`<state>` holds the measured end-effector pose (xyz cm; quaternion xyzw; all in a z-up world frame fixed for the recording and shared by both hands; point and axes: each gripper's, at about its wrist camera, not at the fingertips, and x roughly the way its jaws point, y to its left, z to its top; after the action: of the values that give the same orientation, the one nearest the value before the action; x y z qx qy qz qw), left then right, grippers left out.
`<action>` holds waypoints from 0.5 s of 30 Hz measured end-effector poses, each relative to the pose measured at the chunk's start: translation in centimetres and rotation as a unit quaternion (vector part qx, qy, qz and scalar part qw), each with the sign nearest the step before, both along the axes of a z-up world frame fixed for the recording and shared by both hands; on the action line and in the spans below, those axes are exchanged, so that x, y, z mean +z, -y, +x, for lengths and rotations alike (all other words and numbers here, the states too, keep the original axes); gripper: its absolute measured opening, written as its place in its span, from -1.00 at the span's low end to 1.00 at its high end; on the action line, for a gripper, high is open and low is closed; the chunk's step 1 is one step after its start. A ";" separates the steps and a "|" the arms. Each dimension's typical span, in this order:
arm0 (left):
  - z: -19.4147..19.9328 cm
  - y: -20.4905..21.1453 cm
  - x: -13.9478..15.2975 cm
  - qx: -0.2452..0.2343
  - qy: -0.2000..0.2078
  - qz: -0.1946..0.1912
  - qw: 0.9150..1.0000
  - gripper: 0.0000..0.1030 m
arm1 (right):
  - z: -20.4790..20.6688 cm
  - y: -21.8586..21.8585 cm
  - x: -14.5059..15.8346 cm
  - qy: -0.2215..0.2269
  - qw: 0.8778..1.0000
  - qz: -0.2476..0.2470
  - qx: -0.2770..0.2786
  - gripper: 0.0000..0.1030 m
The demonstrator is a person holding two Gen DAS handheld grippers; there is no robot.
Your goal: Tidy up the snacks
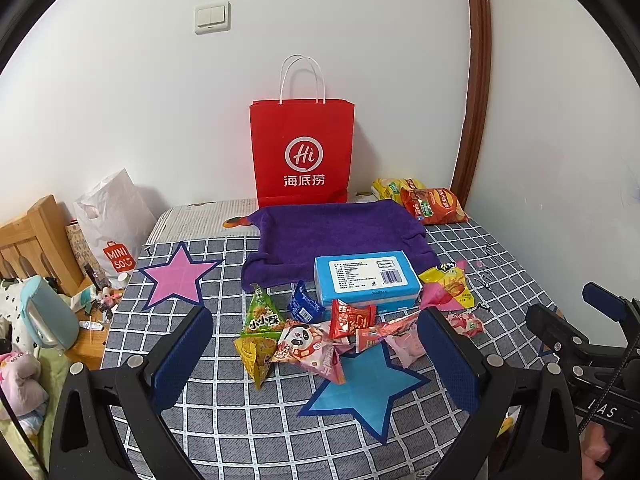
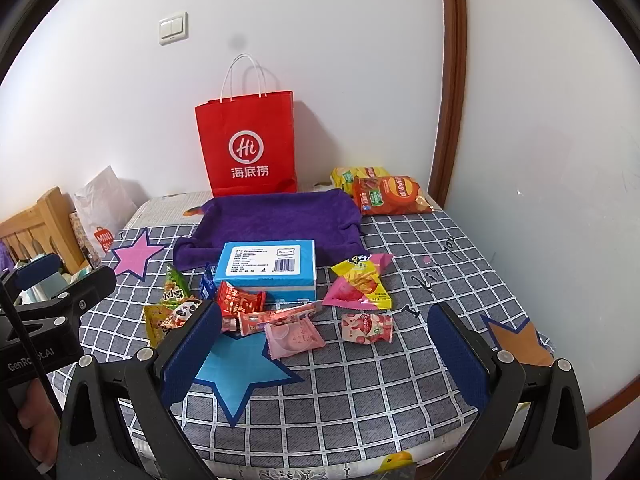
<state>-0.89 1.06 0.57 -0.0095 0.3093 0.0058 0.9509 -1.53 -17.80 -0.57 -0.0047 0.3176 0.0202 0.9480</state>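
Observation:
Several small snack packets lie on the checked tablecloth around a blue star patch: a green triangular pack, a panda pack, a red pack, a pink packet and a yellow-pink pack. A blue box lies at the front edge of a purple cloth tray. My left gripper is open and empty, above the packets. My right gripper is open and empty, just in front of the pink packet.
A red paper bag stands against the wall behind the tray. Chip bags lie at the back right. A pink star patch is at left, an orange one at right. A Miniso bag and clutter stand left of the table.

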 end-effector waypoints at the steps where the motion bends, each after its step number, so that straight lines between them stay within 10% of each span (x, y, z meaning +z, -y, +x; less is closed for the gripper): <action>1: 0.0 0.0 0.1 0.000 0.000 0.000 1.000 0.99 | 0.0 0.0 0.0 0.000 1.000 -0.001 0.000 0.97; 15: 0.9 0.0 -0.3 -0.010 -0.003 -0.007 1.000 0.98 | 0.5 0.5 -0.7 0.002 1.000 0.007 -0.001 0.97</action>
<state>0.01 1.04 0.24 -0.0130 0.3118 -0.0064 0.9500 -1.03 -18.29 -1.29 0.0026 0.3157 0.0214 0.9486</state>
